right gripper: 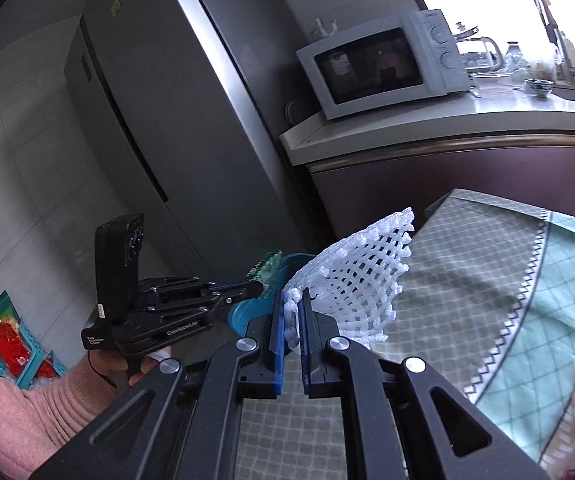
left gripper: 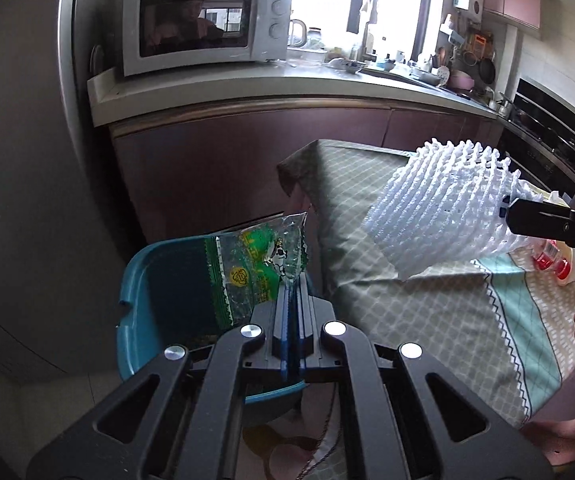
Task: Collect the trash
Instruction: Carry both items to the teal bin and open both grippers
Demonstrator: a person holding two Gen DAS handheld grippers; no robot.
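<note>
A: How will your two pieces handle?

B: Both are featherlight. Your left gripper (left gripper: pixel 293 280) pinches a crinkly, slippery clear wrapper (left gripper: pixel 255 264) by its edge, above the teal bin (left gripper: pixel 139 280). Your right gripper (right gripper: pixel 292 312) clamps a soft, springy white foam net (right gripper: pixel 351 280) at its bunched end, over the checked tabletop (right gripper: pixel 467 280).

A: Risks?

B: The film probably slips; grip the seam.
</note>
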